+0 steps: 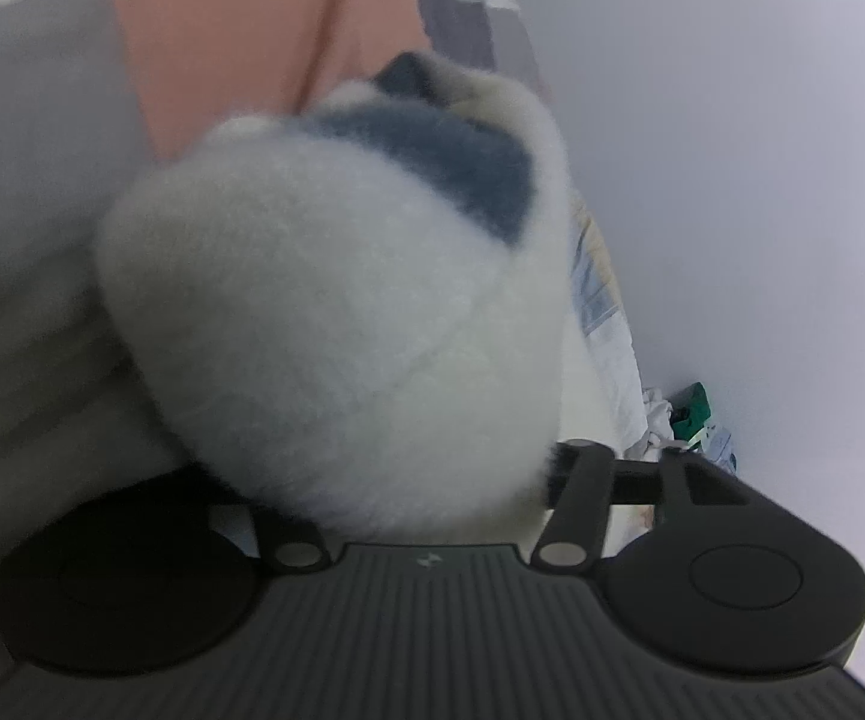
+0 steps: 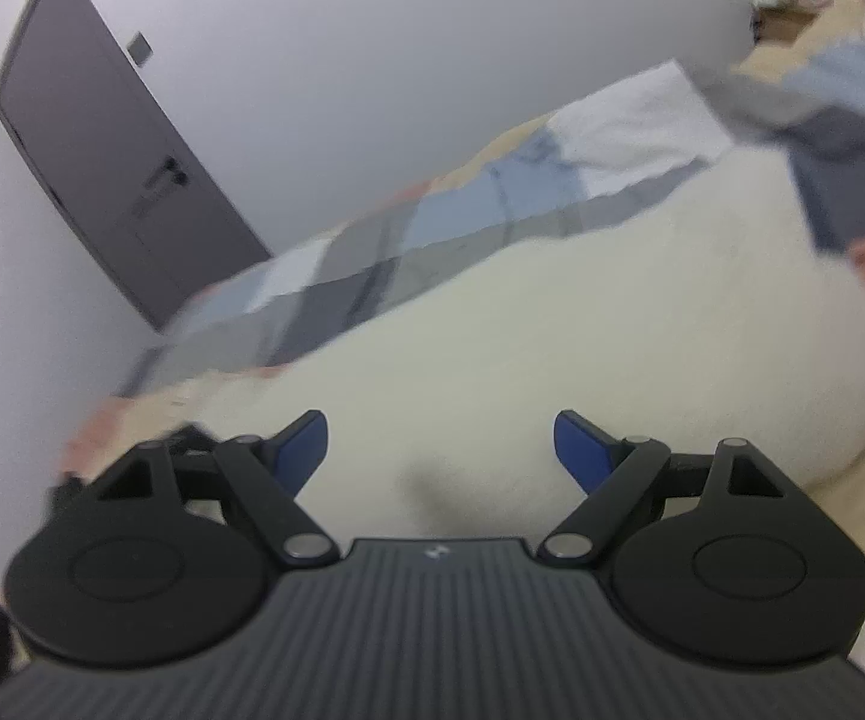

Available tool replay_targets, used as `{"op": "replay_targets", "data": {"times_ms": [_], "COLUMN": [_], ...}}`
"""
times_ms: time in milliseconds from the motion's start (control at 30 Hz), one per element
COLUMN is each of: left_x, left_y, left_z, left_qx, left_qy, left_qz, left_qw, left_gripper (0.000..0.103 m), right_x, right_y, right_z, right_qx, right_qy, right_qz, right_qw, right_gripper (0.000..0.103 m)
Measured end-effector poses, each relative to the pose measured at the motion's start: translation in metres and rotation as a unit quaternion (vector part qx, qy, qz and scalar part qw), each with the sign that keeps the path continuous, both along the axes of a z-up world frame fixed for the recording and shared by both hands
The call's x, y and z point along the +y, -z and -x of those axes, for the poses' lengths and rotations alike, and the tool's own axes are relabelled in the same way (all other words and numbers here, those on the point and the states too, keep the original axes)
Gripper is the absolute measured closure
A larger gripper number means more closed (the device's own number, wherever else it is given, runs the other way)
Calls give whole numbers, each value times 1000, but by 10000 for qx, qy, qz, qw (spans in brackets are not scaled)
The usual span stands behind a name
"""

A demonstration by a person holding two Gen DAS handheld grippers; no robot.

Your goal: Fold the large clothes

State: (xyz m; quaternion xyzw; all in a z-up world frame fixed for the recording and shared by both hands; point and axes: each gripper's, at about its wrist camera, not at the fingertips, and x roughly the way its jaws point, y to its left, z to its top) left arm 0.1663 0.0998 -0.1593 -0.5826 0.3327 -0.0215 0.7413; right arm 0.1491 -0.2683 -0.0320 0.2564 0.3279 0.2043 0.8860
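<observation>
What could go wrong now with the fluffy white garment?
1. The fluffy garment bulges as a thick bunch in front of the left gripper and hides its fingertips, so any grip may catch several layers or be loose.
2. The right gripper is open above the garment, so that side may sag and spoil the fold on the patchwork bedding.

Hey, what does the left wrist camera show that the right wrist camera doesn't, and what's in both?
Only the left wrist view shows a blue-grey patch on the fluffy white garment, which bulges right up over the left gripper and hides its fingertips, so its state is unclear.

Only the right wrist view shows a dark grey door and the right gripper, its blue-padded jaws wide apart with nothing between them, just above the fleece.

Both show the white garment, the patchwork bedcover, the pale wall and a green-and-white pile.
</observation>
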Motion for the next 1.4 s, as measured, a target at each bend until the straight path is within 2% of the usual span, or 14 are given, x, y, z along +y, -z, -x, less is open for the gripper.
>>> {"op": "replay_targets", "data": {"times_ms": [100, 233, 267, 300, 467, 600, 667, 733, 833, 933, 1100, 1167, 1300, 1400], "left_x": [-2, -1, -1, 0, 7, 8, 9, 9, 9, 8, 9, 9, 5, 4], "left_y": [-10, -13, -14, -15, -21, -20, -19, -16, -15, -14, -11, -11, -14, -18], "left_z": [3, 3, 3, 5, 7, 9, 11, 14, 19, 17, 15, 16, 23, 28], "left_qx": [-140, -265, -290, -321, -394, -398, -400, -402, -388, -374, -356, -381, -437, -431], "left_qy": [47, 54, 72, 89, 98, 68, 61, 55, 22, 0, -6, -16, -20, 1], "left_qz": [-246, -154, -159, -168, -73, 15, 39, 41, 61, 69, 88, 60, -41, -64], "left_qw": [9996, 9995, 9994, 9993, 9991, 9992, 9992, 9992, 9992, 9993, 9993, 9993, 9990, 9990], "left_gripper": [53, 55, 55, 55, 55, 55, 55, 55, 55, 55, 54, 54, 55, 55], "right_x": [9, 21, 22, 22, 10, -11, -28, -51, -78, -92, -86, -87, -85, -89], "right_y": [12, 32, 37, 42, 69, 83, 86, 91, 92, 97, 99, 99, 95, 86], "right_z": [4, 1, -2, -5, -23, -34, -35, -32, -20, -18, -40, -45, -41, -37], "right_qx": [429, 988, 1106, 1213, 1638, 1690, 1657, 1653, 1510, 1495, 1519, 1491, 1436, 1338], "right_qy": [-201, -498, -505, -482, -146, 499, 1004, 1604, 2247, 2542, 2347, 2338, 2286, 2165], "right_qz": [-534, -902, -985, -1081, -1599, -2147, -2263, -2438, -2447, -2729, -2504, -2362, -2094, -1959], "right_qw": [9974, 9898, 9877, 9855, 9733, 9607, 9546, 9421, 9310, 9157, 9269, 9313, 9398, 9470], "right_gripper": [18, 18, 13, 2, 0, 0, 0, 0, 0, 0, 0, 3, 27, 39]}}
